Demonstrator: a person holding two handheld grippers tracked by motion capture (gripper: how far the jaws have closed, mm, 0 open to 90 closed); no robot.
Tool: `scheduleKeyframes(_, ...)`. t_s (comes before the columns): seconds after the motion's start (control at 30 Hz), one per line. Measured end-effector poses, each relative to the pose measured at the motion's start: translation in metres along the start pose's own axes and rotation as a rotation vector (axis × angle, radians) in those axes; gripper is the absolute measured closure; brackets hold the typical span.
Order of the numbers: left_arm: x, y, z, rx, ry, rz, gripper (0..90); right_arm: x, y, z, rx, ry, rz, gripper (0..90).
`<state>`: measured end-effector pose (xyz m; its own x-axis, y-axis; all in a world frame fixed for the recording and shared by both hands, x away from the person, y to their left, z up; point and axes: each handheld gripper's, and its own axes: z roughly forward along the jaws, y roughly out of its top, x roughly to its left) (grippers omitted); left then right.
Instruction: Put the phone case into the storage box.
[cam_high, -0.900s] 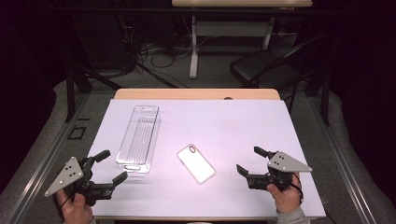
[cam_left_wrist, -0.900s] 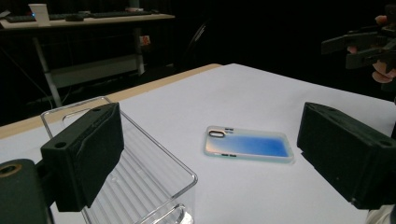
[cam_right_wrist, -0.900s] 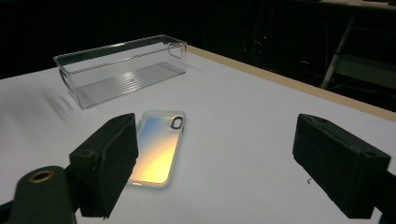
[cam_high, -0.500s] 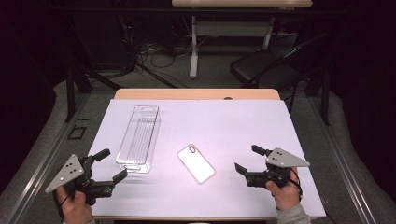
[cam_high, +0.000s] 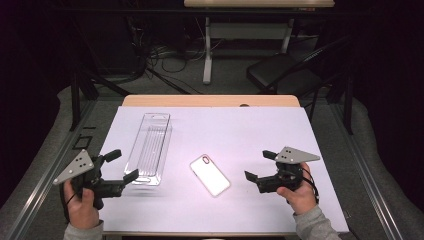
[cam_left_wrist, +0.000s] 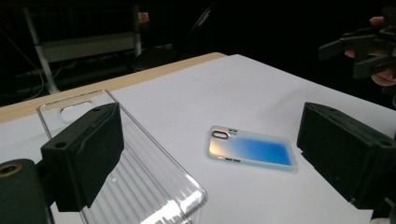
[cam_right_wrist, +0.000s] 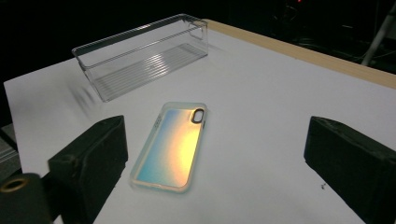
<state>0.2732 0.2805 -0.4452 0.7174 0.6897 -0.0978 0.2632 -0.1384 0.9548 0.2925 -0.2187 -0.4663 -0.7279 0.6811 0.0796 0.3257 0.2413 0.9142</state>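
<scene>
The counter (cam_high: 260, 130) takes up the middle and lower part of the high view, covered by a white sheet with a strip of bare wood along its far edge. Behind it, in the upper part of the frame, a dark floor carries a black chair (cam_high: 280, 75) and the legs of another table.

On the sheet, left of centre in the high view, lies a clear plastic tray (cam_high: 149, 148), long and narrow, its ribbed floor facing up and its length running toward the far edge. In the right gripper view it sits in the upper left of the frame (cam_right_wrist: 140, 58), well apart from the jaws.

Just right of the tray, near the middle of the high view, a phone case (cam_high: 210, 174) lies flat on the sheet at a slant, touching nothing else. In the right gripper view it sits at centre (cam_right_wrist: 170, 144), camera cutout at its far end, with an iridescent blue-to-yellow sheen.

The left tool (cam_high: 120, 167) sits in the lower left of the high view, held in a hand (cam_high: 82, 207), jaws spread wide and empty just beside the tray's near end. The right tool (cam_high: 257, 167) in the lower right is likewise released, its jaws apart and grasping nothing, near the phone case without touching it.
</scene>
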Motion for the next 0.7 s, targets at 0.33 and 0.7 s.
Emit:
scheduleKeyframes(0.33, 0.015, 0.031, 0.025, 0.031, -0.010, -0.017, 7.5, -0.002, 0.023, 0.020, 0.049, 0.026, 0.006, 5.9)
scheduleKeyframes(0.7, 0.022, 0.050, 0.046, 0.076, -0.036, -0.026, 7.5, 0.002, 0.045, 0.042, 0.101, 0.033, -0.016, 13.0)
